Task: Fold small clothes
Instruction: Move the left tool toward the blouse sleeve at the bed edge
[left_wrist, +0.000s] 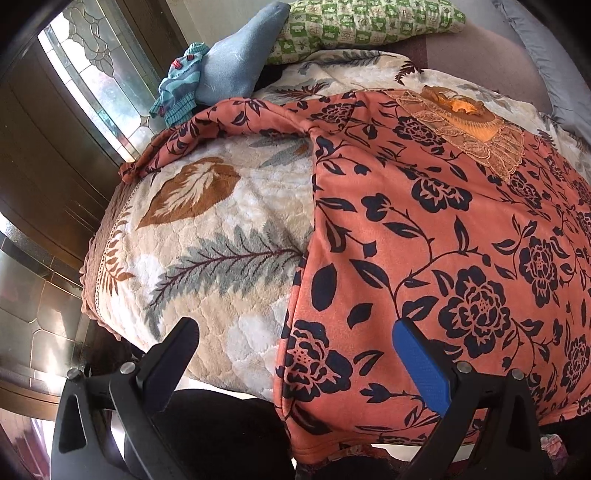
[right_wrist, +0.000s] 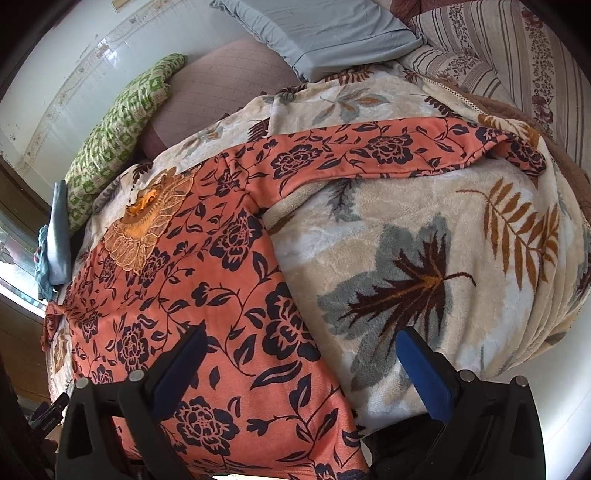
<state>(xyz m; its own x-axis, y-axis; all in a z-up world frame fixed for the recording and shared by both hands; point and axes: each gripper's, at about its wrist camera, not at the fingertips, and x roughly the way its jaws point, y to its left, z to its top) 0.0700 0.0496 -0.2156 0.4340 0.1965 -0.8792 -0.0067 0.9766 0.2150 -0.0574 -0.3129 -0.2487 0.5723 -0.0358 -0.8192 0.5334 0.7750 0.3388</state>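
An orange long-sleeved top (left_wrist: 424, 236) with dark blue flowers and a lace collar (left_wrist: 476, 125) lies flat on a leaf-patterned blanket (left_wrist: 221, 236). Its left sleeve (left_wrist: 229, 118) stretches out sideways. In the right wrist view the top (right_wrist: 207, 280) has its other sleeve (right_wrist: 388, 147) spread out to the right. My left gripper (left_wrist: 295, 332) is open over the top's lower left hem, holding nothing. My right gripper (right_wrist: 301, 341) is open over the lower right hem, holding nothing.
A folded blue garment (left_wrist: 240, 62) and a striped turquoise one (left_wrist: 177, 85) lie at the far edge. A green checked pillow (left_wrist: 369, 26) and a grey pillow (right_wrist: 317, 33) lie beyond. A striped quilt (right_wrist: 517, 55) is at the right. A window (left_wrist: 96, 85) is on the left.
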